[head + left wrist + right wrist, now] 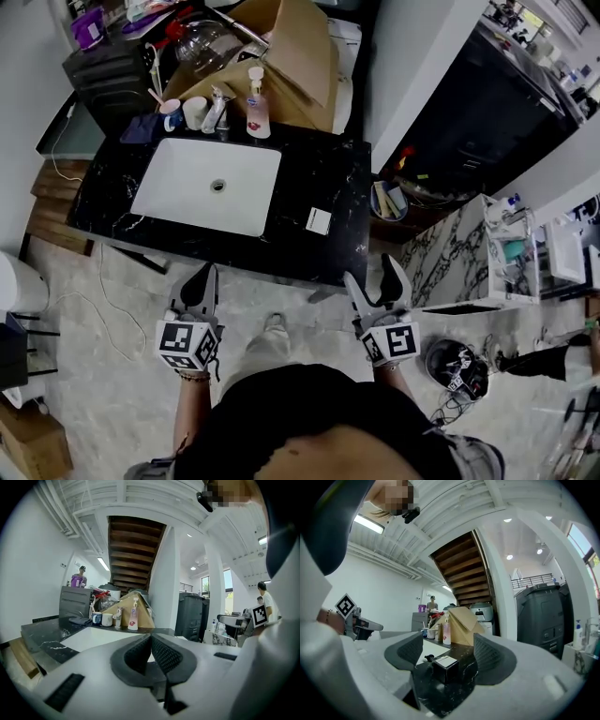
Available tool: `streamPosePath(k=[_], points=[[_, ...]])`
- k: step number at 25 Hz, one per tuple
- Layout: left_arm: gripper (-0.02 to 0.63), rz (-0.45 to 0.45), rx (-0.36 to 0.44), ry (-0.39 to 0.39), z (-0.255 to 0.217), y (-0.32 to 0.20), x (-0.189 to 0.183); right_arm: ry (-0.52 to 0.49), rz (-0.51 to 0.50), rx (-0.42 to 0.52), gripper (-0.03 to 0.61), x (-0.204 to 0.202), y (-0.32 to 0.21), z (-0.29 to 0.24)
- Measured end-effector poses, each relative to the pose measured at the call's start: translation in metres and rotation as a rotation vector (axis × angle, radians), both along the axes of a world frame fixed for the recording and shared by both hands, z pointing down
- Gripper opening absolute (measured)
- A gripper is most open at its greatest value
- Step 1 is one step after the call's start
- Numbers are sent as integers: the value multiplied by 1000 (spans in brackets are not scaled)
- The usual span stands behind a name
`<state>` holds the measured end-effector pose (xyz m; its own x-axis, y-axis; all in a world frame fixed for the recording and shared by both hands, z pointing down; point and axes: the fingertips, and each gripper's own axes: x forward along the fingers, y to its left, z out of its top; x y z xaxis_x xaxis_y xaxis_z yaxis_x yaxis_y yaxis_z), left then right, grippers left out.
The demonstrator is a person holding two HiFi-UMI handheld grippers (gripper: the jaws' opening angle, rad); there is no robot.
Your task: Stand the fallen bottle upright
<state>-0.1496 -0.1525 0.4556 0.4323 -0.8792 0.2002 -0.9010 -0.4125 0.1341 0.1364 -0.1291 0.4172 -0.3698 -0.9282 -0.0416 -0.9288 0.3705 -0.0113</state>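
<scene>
While the person stands on the pale floor (112,394) before a black counter (319,164), both grippers are held low, near the front edge of the counter and not touching it. The left gripper (210,274) has its fingers pressed together, pad against pad, and nothing is between them. The right gripper (372,272) has its fingers spread wide and it holds nothing. In the right gripper view a small dark box (446,666) with a white top shows in the gap, but it sits on the counter well ahead of the pads and apart from them.

The bottle (255,101), a pale pump bottle with some pink on it, is at the far edge of the counter, behind the white sink (169,192). It is upright, with the pump on top. Just to its left are a tap (217,111), a white cup (195,112) and a blue cup (172,114), all in one row. Behind the bottle is a big cardboard box (300,66) with its flaps open. The bottle is well apart from both grippers. The small dark box lies to the right of the sink, nearer to the right gripper than to the left one. In the left gripper view a tall dark bin (190,616) stands to the right of the counter, past a white pillar (165,583).
</scene>
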Motion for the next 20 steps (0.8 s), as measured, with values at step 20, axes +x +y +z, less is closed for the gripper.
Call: streamPosePath(k=[20], points=[[5, -103, -23, -2, 3, -103, -16, 54, -207, -123, 334, -9, -157, -7]])
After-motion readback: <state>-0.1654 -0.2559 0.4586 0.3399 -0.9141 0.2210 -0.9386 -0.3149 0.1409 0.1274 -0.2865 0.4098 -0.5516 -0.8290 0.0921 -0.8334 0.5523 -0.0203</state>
